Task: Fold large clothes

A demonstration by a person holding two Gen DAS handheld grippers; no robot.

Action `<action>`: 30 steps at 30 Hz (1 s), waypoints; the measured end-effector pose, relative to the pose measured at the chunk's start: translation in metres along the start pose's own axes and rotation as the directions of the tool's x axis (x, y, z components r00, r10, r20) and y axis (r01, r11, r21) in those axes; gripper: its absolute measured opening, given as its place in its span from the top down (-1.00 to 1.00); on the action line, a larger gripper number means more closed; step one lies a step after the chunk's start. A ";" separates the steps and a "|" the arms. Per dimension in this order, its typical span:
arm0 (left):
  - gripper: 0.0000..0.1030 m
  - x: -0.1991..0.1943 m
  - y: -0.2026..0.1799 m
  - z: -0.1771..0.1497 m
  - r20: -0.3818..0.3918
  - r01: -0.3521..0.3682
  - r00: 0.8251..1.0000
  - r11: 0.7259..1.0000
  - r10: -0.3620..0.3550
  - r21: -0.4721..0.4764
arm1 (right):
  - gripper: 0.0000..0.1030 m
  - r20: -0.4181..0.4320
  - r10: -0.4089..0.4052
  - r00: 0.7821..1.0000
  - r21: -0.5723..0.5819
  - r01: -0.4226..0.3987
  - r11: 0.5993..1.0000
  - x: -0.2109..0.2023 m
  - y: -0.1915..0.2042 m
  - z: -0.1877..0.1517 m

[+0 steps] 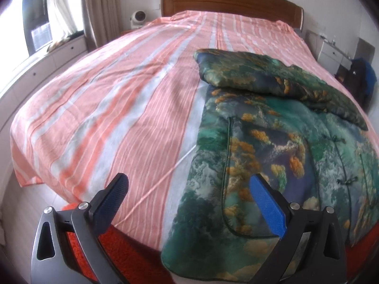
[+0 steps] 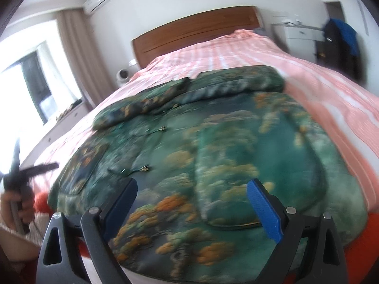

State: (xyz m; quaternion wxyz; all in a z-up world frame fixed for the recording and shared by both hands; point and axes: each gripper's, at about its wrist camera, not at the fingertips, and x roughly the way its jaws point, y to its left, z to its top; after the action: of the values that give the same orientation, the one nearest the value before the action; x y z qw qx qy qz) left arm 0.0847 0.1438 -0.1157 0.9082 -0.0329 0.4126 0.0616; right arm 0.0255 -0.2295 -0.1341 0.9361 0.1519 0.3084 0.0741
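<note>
Honestly, the bed is the least of the worries: its pink-striped sheet lies flat and gives plenty of room toward the headboard. On the near side lies the padded jacket, green with orange blotches, front up, both sleeves already laid across its upper part, and its hem reaching the mattress edge closest to me. That bulk looks like the trouble. A thick quilted body of that sort tends to spring back, so I reckon a fold started from the hem could flop open again, or drag the crossed sleeves out of place if lifted unevenly.

The right gripper hovers over the lower front with its jaws spread wide and nothing between them; the left gripper hangs at the jacket's left edge, likewise wide apart and empty. If one bites only the slick outer layer, the padding beneath may stay behind. The small frog fasteners down the middle could also snag a pad.
</note>
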 end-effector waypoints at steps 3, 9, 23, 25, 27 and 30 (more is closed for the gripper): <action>-0.98 0.003 -0.004 -0.004 -0.018 0.008 1.000 0.999 -0.007 0.031 | -0.80 -0.001 -0.018 1.000 0.033 0.018 0.999 -0.001 -0.008 0.004; -0.98 0.012 -0.008 0.000 -0.075 0.055 0.996 0.993 -0.048 0.101 | -0.80 0.010 -0.041 0.999 -0.014 0.041 0.999 -0.012 -0.017 0.025; -0.94 0.046 -0.018 -0.020 -0.366 0.299 0.905 0.935 -0.214 0.192 | -0.80 -0.422 -0.023 0.906 0.015 0.032 0.999 0.003 -0.137 0.044; -0.43 0.047 -0.022 -0.023 -0.418 0.314 0.883 0.932 -0.215 0.183 | -0.57 -0.472 0.031 0.881 0.056 -0.005 0.998 0.015 -0.140 0.037; 0.01 0.041 -0.026 -0.028 -0.437 0.295 0.883 0.929 -0.174 0.225 | 0.04 -0.519 0.053 0.853 0.084 -0.011 0.996 0.020 -0.138 0.033; 0.65 0.029 -0.022 -0.027 -0.434 0.289 0.886 0.928 -0.165 0.235 | 0.72 -0.517 0.055 0.854 0.085 -0.013 0.996 0.010 -0.134 0.036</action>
State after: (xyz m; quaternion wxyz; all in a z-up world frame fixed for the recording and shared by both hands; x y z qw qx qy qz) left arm 0.0864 0.1213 -0.1554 0.7980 0.0415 0.5899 -0.1163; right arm 0.0615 -0.3618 -0.1563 0.8102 0.1686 0.5492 0.1167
